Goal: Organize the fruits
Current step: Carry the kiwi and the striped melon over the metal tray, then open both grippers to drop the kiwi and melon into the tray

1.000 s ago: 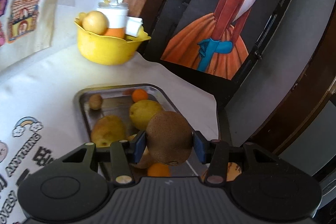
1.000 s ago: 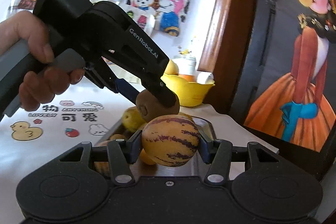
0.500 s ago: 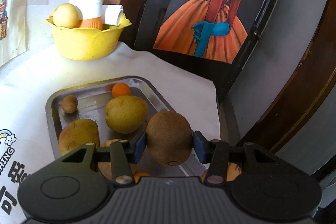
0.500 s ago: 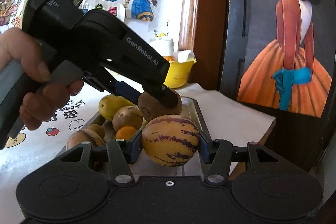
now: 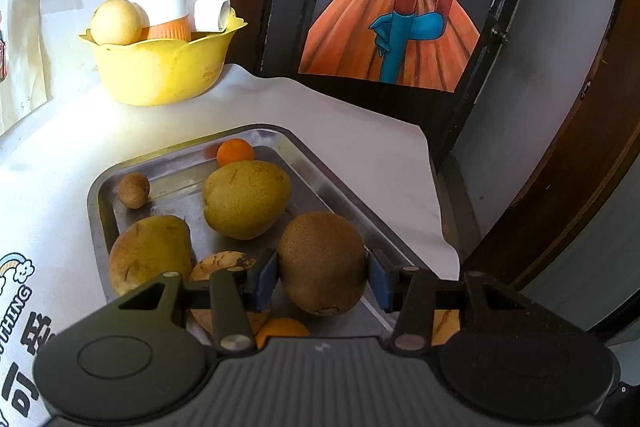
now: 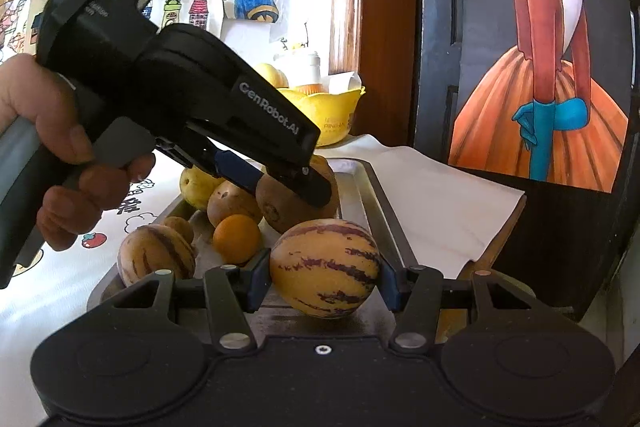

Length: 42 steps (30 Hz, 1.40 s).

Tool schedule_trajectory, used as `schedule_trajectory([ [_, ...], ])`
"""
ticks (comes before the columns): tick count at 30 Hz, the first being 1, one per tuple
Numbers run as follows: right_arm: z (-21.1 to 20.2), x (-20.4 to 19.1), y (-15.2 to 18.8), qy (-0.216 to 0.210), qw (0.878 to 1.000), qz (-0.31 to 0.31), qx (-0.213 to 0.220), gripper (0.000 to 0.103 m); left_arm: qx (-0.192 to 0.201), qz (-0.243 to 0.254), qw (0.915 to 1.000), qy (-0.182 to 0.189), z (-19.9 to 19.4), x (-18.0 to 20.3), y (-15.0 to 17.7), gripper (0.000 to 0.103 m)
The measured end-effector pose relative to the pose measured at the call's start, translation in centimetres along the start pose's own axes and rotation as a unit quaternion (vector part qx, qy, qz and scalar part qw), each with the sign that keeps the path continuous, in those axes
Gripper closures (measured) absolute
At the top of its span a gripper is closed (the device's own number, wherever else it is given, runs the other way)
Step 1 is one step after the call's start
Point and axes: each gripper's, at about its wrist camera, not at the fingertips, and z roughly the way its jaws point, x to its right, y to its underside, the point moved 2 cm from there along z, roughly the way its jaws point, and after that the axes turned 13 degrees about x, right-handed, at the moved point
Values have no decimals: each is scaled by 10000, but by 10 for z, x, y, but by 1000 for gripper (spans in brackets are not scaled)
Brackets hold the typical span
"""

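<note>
Lowered closer over the steel tray [image 5: 340, 163], the left hand-held gripper [image 5: 322, 277] clamps a kiwi [image 5: 322, 261] while the right hand-held gripper [image 6: 324, 283] clamps a striped pepino melon [image 6: 325, 267] above the tray's near end.

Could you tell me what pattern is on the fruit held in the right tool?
Yellow skin with purple streaks on the striped fruit, clearest in the right wrist view.
</note>
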Motion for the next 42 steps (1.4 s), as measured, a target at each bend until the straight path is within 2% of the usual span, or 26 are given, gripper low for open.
schedule_trajectory([
  [5, 2, 2, 3, 81, 9999, 136, -14, 47, -91, 173, 9998, -4, 2, 4, 2, 51],
  [10, 0, 1, 4, 120, 9998, 129, 6, 47, -152, 117, 9998, 56, 3, 2, 6, 50],
  [21, -2, -1, 6, 208, 9996, 193, 39, 46, -222, -170, 9995, 108, 3, -4, 4, 49],
  [28, -2, -9, 8, 218, 9997, -73, 42, 45, -246, -570, 9980, 108, 0, -11, 5, 49],
  [32, -2, -12, 9, 224, 9997, -100, 13, 41, -172, -673, 9975, 131, -7, -11, 4, 41],
  [34, -3, -12, 9, 221, 9998, -29, -15, 40, -68, -642, 9977, 190, -13, -8, 2, 29],
  [36, -6, -13, 7, 202, 9998, 33, -3, 36, 57, -602, 9978, 259, -19, -6, 0, 18],
  [39, -12, -14, 2, 204, 9997, 81, 52, 31, 196, -543, 9979, 281, -28, -2, -3, 16],
  [41, -16, -14, -2, 212, 9997, 121, 98, 26, 277, -564, 9976, 281, -34, -1, -4, 11],
  [42, -19, -14, -4, 219, 9996, 152, 119, 22, 343, -606, 9973, 237, -38, -2, -5, 4],
])
